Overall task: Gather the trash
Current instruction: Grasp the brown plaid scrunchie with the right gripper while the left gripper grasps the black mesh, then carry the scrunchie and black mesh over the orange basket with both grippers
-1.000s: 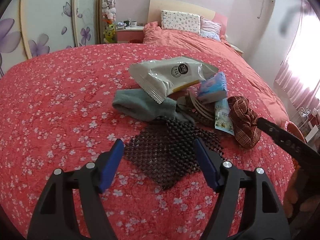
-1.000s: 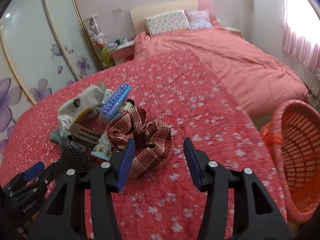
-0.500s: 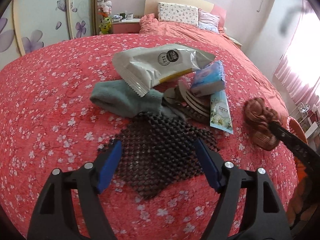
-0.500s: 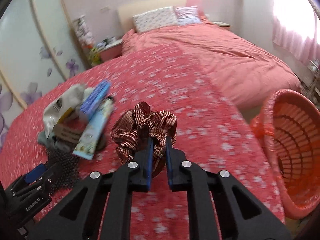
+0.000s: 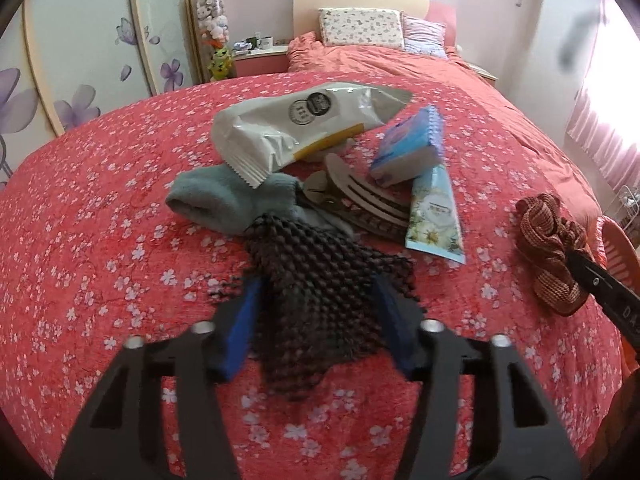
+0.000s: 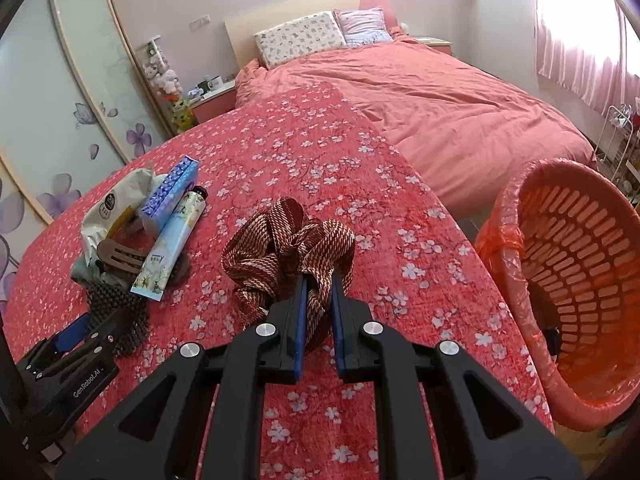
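Two grasps are in hand at once, so each needs its own care.

Left wrist view: the left gripper [image 5: 318,312] has its jaws partly closed around a bunched black mesh mat [image 5: 320,280], the blue pads against its two sides; the picture is blurred there, so how firm the pinch is cannot be told. The mat's far edge, at 12 o'clock from the jaws, touches a grey-green sock [image 5: 228,200] and lies just beside a brown hair clip [image 5: 360,204]. Beyond these lie a silver snack wrapper [image 5: 296,124], a blue tissue pack [image 5: 412,148] and a flowered tube [image 5: 434,216]. To do this well, I judge the lift should go straight up and slowly, so the mesh does not drag the sock or clip along. At 3 o'clock the plaid scrunchie [image 5: 548,248] sits in the other gripper's tip, off the red flowered bedspread [image 5: 100,208] or barely on it; I cannot tell which.

Right wrist view: the right gripper [image 6: 318,304] has its jaws pressed nearly together, pinching a fold of the scrunchie [image 6: 288,240]. The orange basket [image 6: 516,256], lined with a thin bag, stands at 3 o'clock beside the bed's edge. Only a small fold is held, so the swing should be level and unhurried, with release well over the rim.
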The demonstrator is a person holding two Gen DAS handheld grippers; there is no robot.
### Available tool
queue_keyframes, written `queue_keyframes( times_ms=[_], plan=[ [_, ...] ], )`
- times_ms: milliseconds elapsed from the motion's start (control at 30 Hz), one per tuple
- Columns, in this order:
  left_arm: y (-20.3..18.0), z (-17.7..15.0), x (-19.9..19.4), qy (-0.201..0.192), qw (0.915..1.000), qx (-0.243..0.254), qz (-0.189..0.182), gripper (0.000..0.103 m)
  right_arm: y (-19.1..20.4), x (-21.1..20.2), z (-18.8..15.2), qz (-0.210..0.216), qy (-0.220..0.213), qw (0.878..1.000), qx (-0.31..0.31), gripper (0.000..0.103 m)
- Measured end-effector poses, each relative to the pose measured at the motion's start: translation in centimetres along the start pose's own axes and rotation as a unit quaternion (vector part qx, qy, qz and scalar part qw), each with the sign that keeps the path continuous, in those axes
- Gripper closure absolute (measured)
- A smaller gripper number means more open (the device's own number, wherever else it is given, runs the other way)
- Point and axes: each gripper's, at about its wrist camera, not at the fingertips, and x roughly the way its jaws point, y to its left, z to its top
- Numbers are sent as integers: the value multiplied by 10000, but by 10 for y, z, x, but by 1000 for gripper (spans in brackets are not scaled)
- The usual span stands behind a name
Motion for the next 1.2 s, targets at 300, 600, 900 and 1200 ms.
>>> queue_keyframes(
  times_ms=[300, 600, 900, 1200],
  plan=[
    [29, -6, -15, 98, 9971, -352, -671, 92, -8, -15, -3, -15, -116, 9999, 23, 91],
    [41, -6, -45, -256, 9955, -371, -832, 93, -9, -35, -3, 40, -330, 9994, -12, 91],
    [27, -1, -77, -484, 9946, -245, -881, 93, -15, -64, -6, 36, -650, 9979, -9, 91],
    [-5, 3, -111, -742, 9917, 68, -1051, 93, -30, -97, -7, -25, -1031, 9946, 83, 91]
  ],
)
